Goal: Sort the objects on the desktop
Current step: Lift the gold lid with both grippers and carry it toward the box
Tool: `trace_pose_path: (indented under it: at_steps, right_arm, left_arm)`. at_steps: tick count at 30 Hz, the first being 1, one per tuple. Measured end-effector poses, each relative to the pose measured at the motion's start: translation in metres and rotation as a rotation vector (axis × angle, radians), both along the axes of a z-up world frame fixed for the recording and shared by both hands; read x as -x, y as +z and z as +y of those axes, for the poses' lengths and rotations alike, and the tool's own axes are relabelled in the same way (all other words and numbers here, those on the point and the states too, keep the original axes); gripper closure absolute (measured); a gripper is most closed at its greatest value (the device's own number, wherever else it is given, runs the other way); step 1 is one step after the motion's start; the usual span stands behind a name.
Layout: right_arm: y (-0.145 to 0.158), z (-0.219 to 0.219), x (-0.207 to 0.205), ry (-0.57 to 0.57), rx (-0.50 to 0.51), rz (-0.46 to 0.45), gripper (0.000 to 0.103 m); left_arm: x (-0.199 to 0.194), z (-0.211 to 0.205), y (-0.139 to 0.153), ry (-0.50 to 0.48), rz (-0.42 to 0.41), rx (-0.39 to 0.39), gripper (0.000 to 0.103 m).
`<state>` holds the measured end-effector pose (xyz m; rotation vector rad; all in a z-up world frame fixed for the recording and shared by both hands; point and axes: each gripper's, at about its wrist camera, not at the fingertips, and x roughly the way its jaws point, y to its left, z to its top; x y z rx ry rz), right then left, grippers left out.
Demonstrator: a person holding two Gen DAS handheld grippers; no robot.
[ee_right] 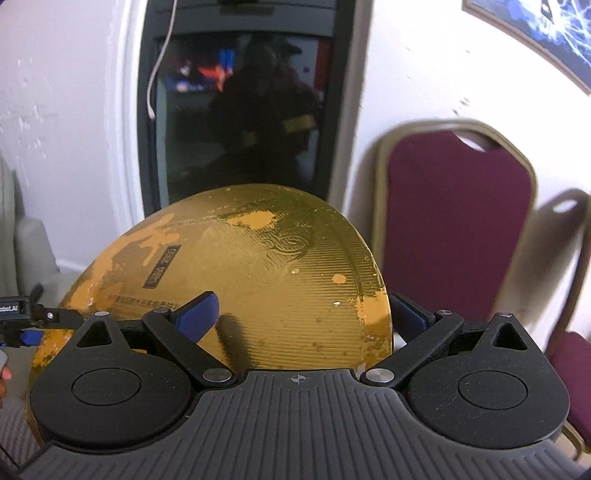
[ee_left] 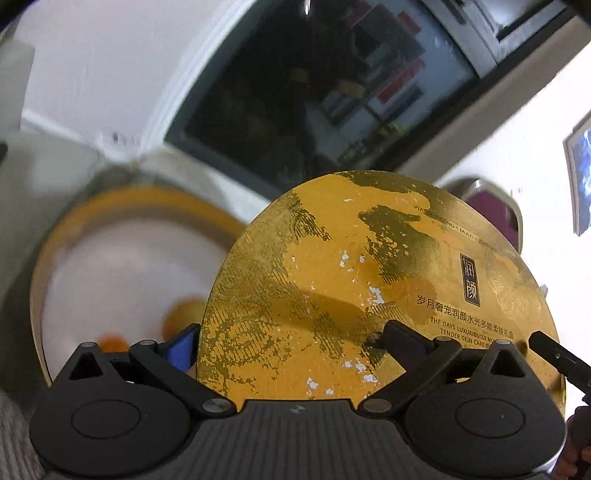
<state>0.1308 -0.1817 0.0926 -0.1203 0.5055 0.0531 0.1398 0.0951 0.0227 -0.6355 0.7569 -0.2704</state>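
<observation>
A round gold lid (ee_left: 369,288) with printed Chinese and English text fills the left wrist view, tilted up in the air. My left gripper (ee_left: 291,343) is shut on its near edge, one finger over the top and one under. Behind it to the left lies the round gold box base (ee_left: 122,206) with a white inside and blurred orange things (ee_left: 184,314) in it. The same lid (ee_right: 266,273) shows in the right wrist view. My right gripper (ee_right: 306,314) is shut on its right edge. The left gripper's fingers (ee_right: 55,315) show at the lid's left edge.
A dark screen (ee_right: 240,122) stands against the white wall behind. A maroon chair with a gold frame (ee_right: 454,225) stands to the right. A framed blue picture (ee_right: 546,33) hangs at the upper right. A pale padded seat (ee_right: 26,243) is at the left.
</observation>
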Motion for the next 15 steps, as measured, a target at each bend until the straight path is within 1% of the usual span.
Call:
trace_pose_path:
  at_steps: [3, 7, 9, 12, 15]
  right_arm:
    - [-0.003, -0.012, 0.013, -0.03, 0.014, 0.051, 0.003]
    - [-0.009, -0.032, 0.034, -0.071, 0.011, 0.102, 0.003]
    - [-0.013, -0.043, 0.047, -0.092, 0.009, 0.122, 0.003]
    - [-0.021, -0.061, 0.061, -0.111, -0.017, 0.152, 0.003]
    - [-0.024, -0.078, 0.072, -0.141, -0.042, 0.163, 0.003]
  left_arm:
    - [0.011, -0.018, -0.007, -0.023, 0.048, 0.0, 0.002]
    - [0.024, -0.038, -0.01, -0.056, 0.063, -0.022, 0.002]
    - [0.037, -0.045, -0.015, -0.076, 0.073, -0.039, 0.002]
    - [0.049, -0.056, -0.02, -0.118, 0.08, -0.055, 0.002]
    - [0.054, -0.065, -0.024, -0.16, 0.099, -0.056, 0.002]
